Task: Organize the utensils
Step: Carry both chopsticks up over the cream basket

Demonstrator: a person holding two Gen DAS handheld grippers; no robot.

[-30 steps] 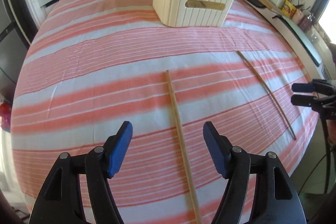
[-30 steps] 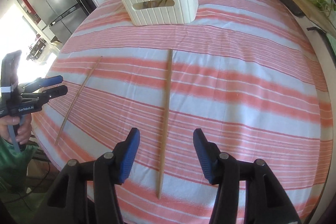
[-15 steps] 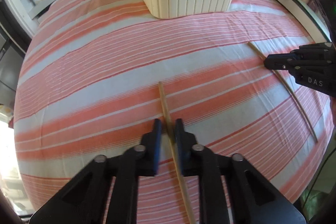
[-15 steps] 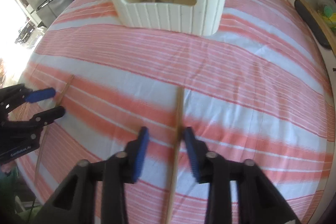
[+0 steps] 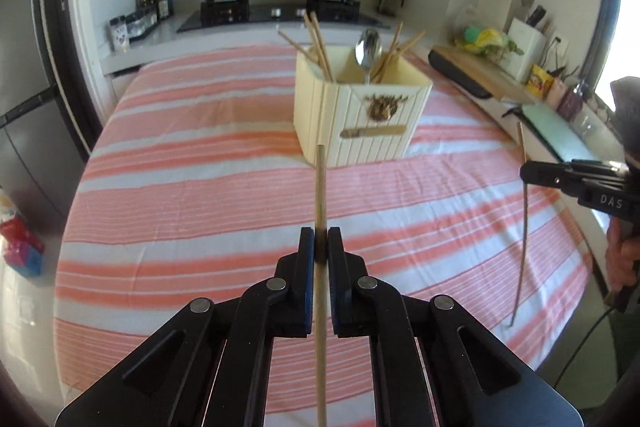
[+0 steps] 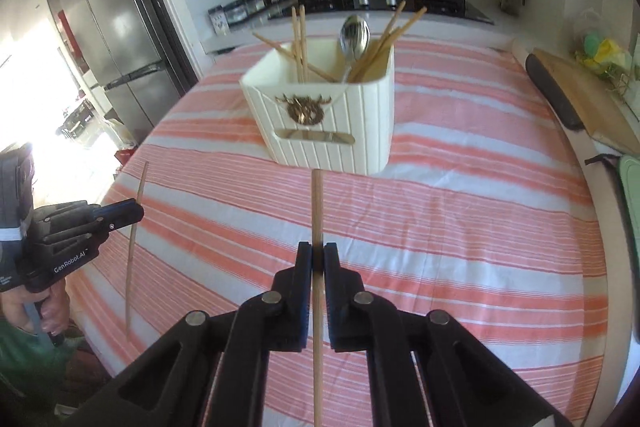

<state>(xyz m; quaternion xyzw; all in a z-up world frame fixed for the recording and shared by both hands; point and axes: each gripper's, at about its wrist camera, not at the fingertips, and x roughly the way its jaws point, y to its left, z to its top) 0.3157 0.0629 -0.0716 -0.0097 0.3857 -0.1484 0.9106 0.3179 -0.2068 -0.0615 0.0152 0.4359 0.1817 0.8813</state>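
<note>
Chopsticks are off the striped tablecloth (image 5: 200,187), one clamped in each gripper. The left gripper (image 5: 321,241) pinches a pale chopstick (image 5: 320,187) whose tip points to twelve o'clock at the cream utensil box (image 5: 360,115). The right gripper (image 6: 318,255) grips a second chopstick (image 6: 317,211) likewise, aimed at the box. More chopsticks and a spoon (image 6: 354,35) stand inside it.
</note>
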